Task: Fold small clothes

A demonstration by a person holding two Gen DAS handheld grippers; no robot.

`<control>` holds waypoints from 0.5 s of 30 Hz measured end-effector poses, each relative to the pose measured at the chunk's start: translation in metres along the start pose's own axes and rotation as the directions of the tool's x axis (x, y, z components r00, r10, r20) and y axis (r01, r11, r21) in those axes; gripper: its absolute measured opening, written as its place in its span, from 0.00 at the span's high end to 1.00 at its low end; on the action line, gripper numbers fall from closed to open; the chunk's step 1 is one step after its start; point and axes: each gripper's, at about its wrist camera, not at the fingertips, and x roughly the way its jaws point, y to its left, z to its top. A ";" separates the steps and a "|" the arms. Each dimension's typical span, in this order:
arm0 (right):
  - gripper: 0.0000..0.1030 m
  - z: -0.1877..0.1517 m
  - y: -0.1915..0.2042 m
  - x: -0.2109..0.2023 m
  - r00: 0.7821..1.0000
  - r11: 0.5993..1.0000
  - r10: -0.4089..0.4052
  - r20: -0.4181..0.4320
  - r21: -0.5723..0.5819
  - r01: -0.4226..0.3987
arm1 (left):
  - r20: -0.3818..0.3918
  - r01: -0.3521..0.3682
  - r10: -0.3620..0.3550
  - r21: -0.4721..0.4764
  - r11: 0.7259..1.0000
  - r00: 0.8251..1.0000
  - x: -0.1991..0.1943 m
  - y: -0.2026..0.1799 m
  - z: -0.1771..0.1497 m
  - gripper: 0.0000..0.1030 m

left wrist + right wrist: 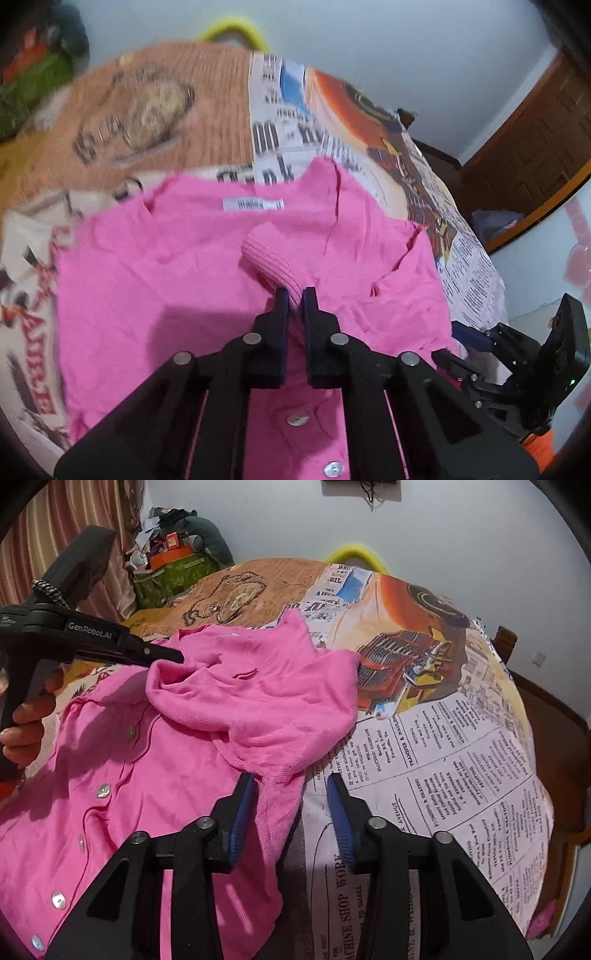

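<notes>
- The pink shirt (155, 768) lies spread on the newspaper-print bedcover (443, 760).
- The left gripper (294, 295) is clenched on the shirt's ribbed cuff (269, 258), holding the sleeve over the body.
- The right gripper (291, 794) hangs released, jaws apart, over the shirt's near right edge.

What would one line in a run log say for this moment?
left gripper: shut on pink cardigan cuff | right gripper: open, at its edge | surface: printed bedspread

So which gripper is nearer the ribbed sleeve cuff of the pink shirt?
Left. The left gripper is shut on the ribbed cuff, lifting it over the pink shirt. The right gripper is open at the shirt's edge, apart from that cuff.
</notes>
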 end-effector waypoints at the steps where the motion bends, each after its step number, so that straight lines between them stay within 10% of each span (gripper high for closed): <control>1: 0.69 -0.001 0.000 0.001 1.000 1.000 0.000 0.000 0.001 0.000 | 0.016 -0.002 0.002 0.000 1.000 1.000 -0.007 0.000 0.000 0.94; 15: 0.72 0.001 0.000 0.002 1.000 1.000 -0.022 -0.017 0.011 0.022 | 0.049 -0.266 0.263 0.066 0.962 0.964 -0.061 0.031 -0.044 0.90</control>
